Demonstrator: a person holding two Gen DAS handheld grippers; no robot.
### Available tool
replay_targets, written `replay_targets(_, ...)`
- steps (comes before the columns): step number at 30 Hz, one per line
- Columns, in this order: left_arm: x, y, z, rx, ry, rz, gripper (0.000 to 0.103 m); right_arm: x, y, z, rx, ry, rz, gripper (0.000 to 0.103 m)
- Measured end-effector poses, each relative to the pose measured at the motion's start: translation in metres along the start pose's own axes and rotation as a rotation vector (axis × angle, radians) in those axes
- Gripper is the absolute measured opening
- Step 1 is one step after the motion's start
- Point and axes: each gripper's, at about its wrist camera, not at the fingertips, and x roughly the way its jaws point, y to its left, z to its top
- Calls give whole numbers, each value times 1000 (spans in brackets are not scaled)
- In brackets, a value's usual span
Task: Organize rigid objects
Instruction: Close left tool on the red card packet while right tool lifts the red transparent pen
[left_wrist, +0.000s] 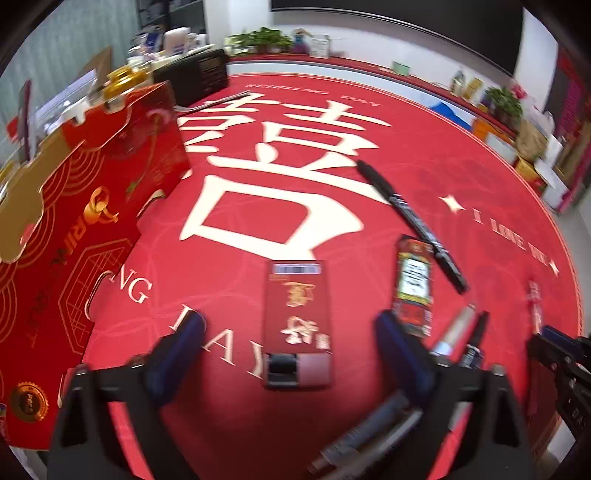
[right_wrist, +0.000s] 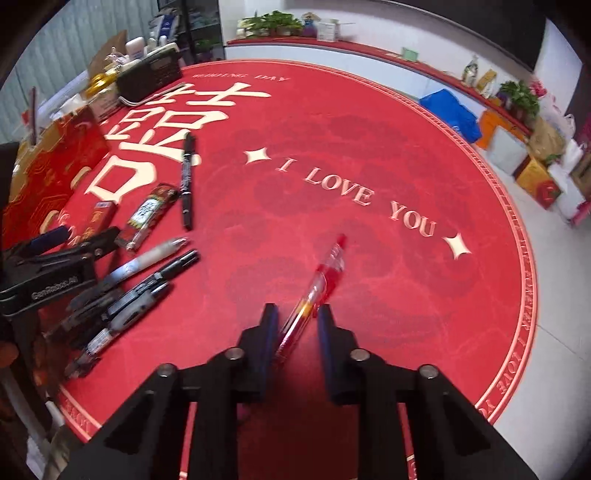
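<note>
My left gripper is open, its fingers either side of a flat red box lying on the red table mat. A narrow patterned packet and a black marker lie to its right, and several pens sit by the right finger. My right gripper has its jaws narrowly apart around a red pen that lies between them; whether they grip it I cannot tell. The left gripper also shows in the right wrist view, beside several pens.
A tall red gift box stands at the left of the mat. A black radio and clutter sit behind it. Boxes and plants line the floor at the far right. The mat's edge is close on the right.
</note>
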Motion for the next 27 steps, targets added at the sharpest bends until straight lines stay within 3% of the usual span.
replay_targets(1, -4, -2, 0, -1, -3, -1, 47, -1, 0, -2, 11, -1, 15, 11)
replay_targets(2, -8, -3, 0, -5, 0, -2, 37, -2, -1, -4, 19, -10, 27, 11)
replay_targets(9, -25, 2, -15, -117, 22, -60, 37, -18, -11, -10, 68, -56, 101, 11)
replay_targets(15, -54, -5, -21, -110, -54, 20, 37, -30, -16, -9, 91, -99, 128, 11)
replay_targets(27, -90, -17, -24, -80, -151, 51, 37, -46, -8, -5, 74, -138, 132, 11)
